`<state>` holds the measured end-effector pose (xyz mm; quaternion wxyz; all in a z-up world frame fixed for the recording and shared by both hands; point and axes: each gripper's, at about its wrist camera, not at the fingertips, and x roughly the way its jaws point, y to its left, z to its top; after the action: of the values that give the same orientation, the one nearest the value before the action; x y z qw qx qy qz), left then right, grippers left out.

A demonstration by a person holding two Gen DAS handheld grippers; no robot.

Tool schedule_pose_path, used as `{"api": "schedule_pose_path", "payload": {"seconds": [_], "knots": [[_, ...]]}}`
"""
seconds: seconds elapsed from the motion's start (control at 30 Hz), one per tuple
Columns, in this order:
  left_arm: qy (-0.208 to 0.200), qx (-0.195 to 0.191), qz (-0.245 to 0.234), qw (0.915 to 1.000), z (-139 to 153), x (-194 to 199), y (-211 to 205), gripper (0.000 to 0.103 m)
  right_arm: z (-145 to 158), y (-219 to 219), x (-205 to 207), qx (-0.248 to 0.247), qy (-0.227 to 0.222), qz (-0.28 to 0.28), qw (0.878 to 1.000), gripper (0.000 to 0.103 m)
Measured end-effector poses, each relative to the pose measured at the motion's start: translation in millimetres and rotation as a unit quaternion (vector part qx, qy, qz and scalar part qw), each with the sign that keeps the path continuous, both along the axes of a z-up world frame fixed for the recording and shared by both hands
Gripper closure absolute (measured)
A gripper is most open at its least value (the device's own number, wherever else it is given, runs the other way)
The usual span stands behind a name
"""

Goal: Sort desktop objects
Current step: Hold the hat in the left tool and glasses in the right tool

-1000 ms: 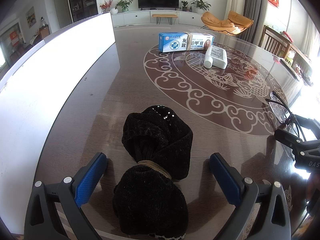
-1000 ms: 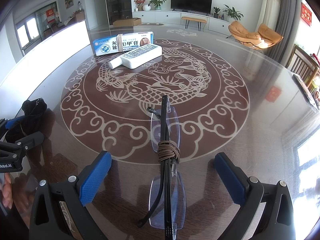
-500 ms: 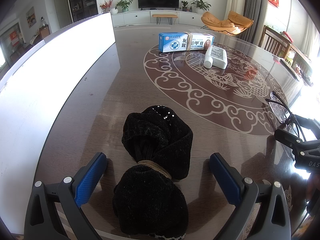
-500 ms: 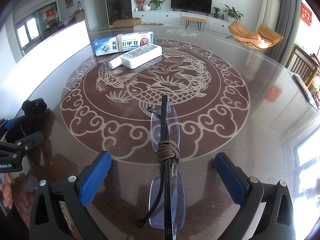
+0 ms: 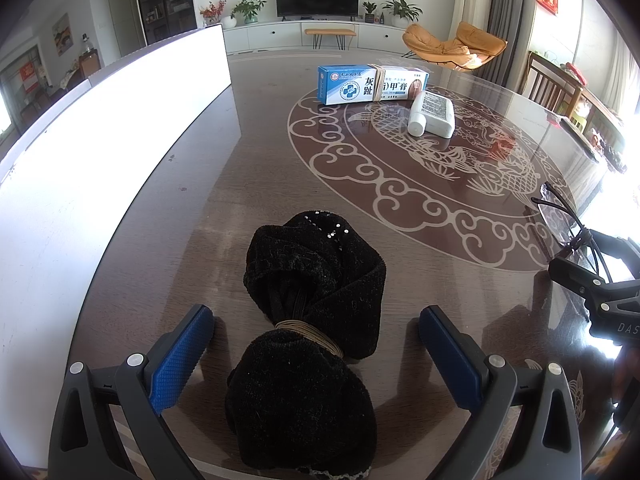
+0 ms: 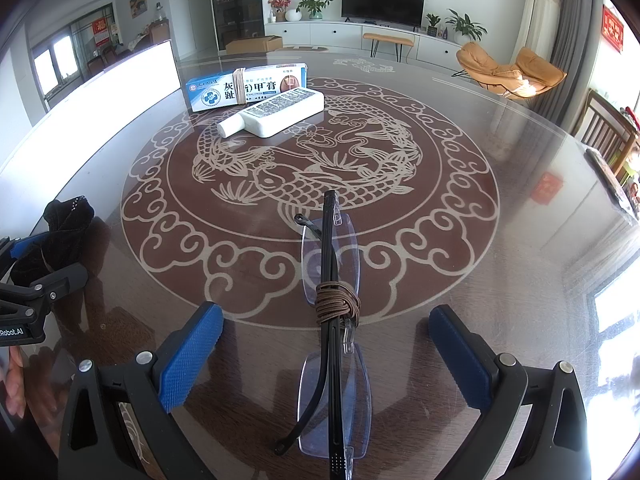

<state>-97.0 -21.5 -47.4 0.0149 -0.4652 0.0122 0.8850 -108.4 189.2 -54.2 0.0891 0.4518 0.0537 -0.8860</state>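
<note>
- Between the spread blue pads of the left gripper (image 5: 316, 354), in the left wrist view, lies the black cloth bundle (image 5: 308, 328) on the table (image 5: 248, 184). Its long axis runs forward along the fingers, its banded waist level with the fingertips, neither pad touching it.
- In the right wrist view, the right gripper (image 6: 326, 354), also wide apart, straddles the folded glasses (image 6: 332, 320), which lie lengthwise down its centreline; each tool is nearest its own object.
</note>
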Motion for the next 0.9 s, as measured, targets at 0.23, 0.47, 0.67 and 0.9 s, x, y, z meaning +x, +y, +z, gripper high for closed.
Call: {"api": "schedule_pose_path", "payload": {"seconds": [0.23,0.47,0.67,0.9], "knots": [[0.0,0.0,0.0,1.0,0.0,-0.6,-0.1,0.0,0.1,0.0,0.0,0.0,0.0,0.0,1.0,0.0],[0.0,0.0,0.001,1.0,0.2,-0.7,-0.2,0.0,0.2,0.1,-0.1,0.0,0.0,0.0,1.0,0.0],[-0.004,-0.002,0.002,1.0,1.8,-4.1,0.5,0.0,0.2,0.4,-0.2,0.0,0.0,0.0,1.0,0.0],[0.0,0.002,-0.017,0.9999,5.0,-0.7,3.1,0.014,0.2,0.3,-0.2,0.0,0.0,0.0,1.0,0.0]]}}
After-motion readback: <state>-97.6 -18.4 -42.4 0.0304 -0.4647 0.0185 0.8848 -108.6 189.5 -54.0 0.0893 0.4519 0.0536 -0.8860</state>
